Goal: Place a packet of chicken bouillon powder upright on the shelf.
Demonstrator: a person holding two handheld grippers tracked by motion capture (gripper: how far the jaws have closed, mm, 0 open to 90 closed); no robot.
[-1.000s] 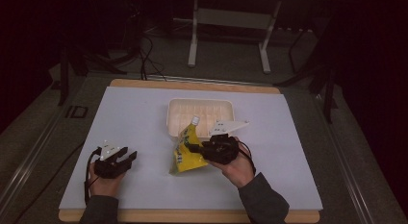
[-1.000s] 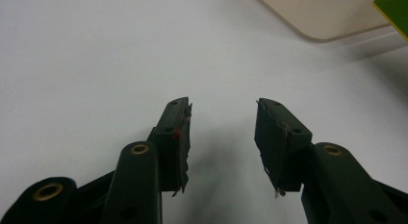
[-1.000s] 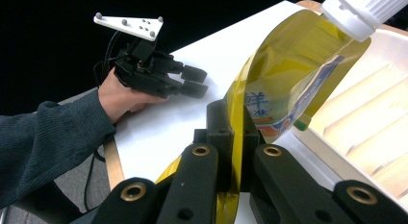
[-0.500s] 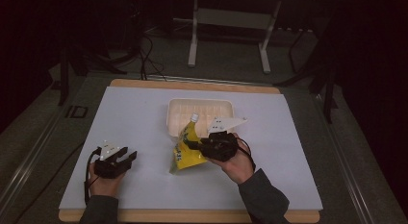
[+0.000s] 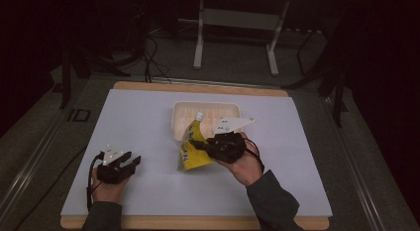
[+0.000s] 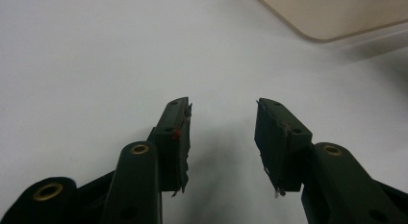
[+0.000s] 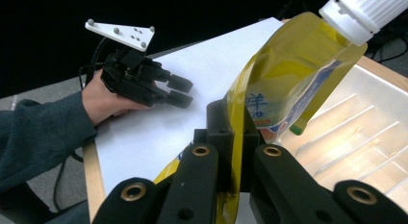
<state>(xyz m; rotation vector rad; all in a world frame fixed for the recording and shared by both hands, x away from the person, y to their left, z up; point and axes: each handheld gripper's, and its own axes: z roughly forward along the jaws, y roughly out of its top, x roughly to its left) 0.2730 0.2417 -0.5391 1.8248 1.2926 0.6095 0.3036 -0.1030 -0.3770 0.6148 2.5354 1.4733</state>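
Two black hand-held grippers over white table sheet (image 5: 148, 122). Right gripper (image 7: 235, 137) jaws clamped on edge of glossy yellow spouted pouch (image 7: 288, 75), soft foil, ribbed white screw cap (image 7: 365, 12) at top; blue print on front, one character resembling "洋" legible, rest unclear. Translucent ribbed plastic tray (image 5: 205, 114) just beyond pouch. Left gripper (image 6: 221, 128) well apart to side, resting low on sheet, jaws parted, holding nothing; frayed pads (image 6: 185, 137) visible.
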